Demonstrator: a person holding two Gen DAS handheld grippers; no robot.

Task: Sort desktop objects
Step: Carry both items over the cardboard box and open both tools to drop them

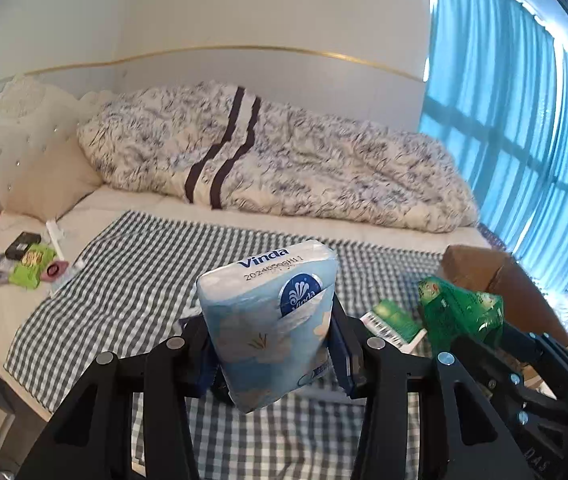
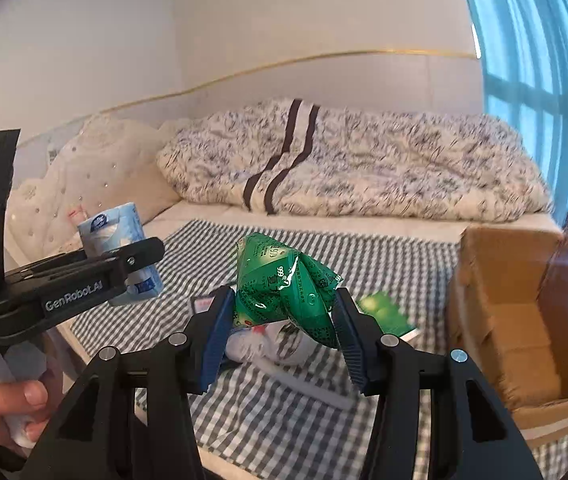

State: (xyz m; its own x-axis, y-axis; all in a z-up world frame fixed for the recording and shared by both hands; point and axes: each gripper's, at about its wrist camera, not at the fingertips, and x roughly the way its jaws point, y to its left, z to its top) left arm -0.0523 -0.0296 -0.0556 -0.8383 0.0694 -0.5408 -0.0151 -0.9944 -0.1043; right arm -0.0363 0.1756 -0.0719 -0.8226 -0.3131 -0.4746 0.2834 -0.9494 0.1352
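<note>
My left gripper (image 1: 270, 344) is shut on a light blue Vinda tissue pack (image 1: 272, 320), held upright above the checked cloth (image 1: 132, 280). My right gripper (image 2: 282, 320) is shut on a crumpled green medicine packet (image 2: 284, 284), raised over the cloth. From the right wrist view the left gripper (image 2: 124, 264) shows at the left with the tissue pack (image 2: 112, 232), and a hand (image 2: 8, 404) grips its handle. In the left wrist view the green packet (image 1: 459, 304) and the right gripper's black frame appear at the right.
An open cardboard box (image 2: 523, 328) stands at the right on the cloth. A green booklet (image 2: 387, 312), a white tube (image 2: 272, 344) and a small dark card (image 2: 204, 304) lie under the right gripper. Small items (image 1: 24, 260) are scattered at the bed's left. A rumpled duvet (image 1: 284, 160) fills the back.
</note>
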